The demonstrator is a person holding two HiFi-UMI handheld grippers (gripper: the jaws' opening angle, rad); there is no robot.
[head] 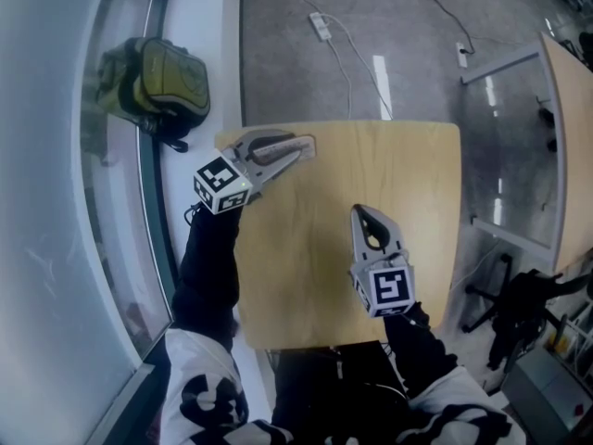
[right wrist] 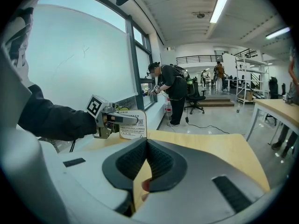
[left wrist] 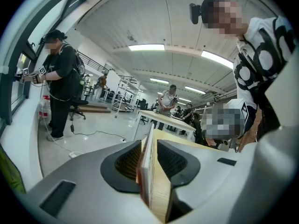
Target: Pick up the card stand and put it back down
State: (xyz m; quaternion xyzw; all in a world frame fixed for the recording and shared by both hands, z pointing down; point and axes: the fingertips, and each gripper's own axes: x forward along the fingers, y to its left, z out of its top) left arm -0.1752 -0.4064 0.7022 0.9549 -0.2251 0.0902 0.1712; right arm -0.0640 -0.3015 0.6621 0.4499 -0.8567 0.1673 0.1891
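Observation:
The card stand [right wrist: 132, 125] is a white printed card in a clear holder, upright at the far left corner of the wooden table [head: 371, 165]. My left gripper [head: 298, 150] is shut on it from the side. In the left gripper view the card stand [left wrist: 152, 181] shows edge-on between the jaws, with both pads against it. I cannot tell whether its foot touches the table. My right gripper [head: 360, 210] hovers over the table's middle near the front. Its jaws are shut with nothing between them, and its tips [right wrist: 146, 142] meet.
A green backpack [head: 159, 80] lies on the window ledge left of the table. A power strip [head: 321, 26] and cables lie on the floor beyond. Another table [head: 567, 109] and a black chair [head: 519, 313] stand to the right. A person [right wrist: 169, 88] stands by the window.

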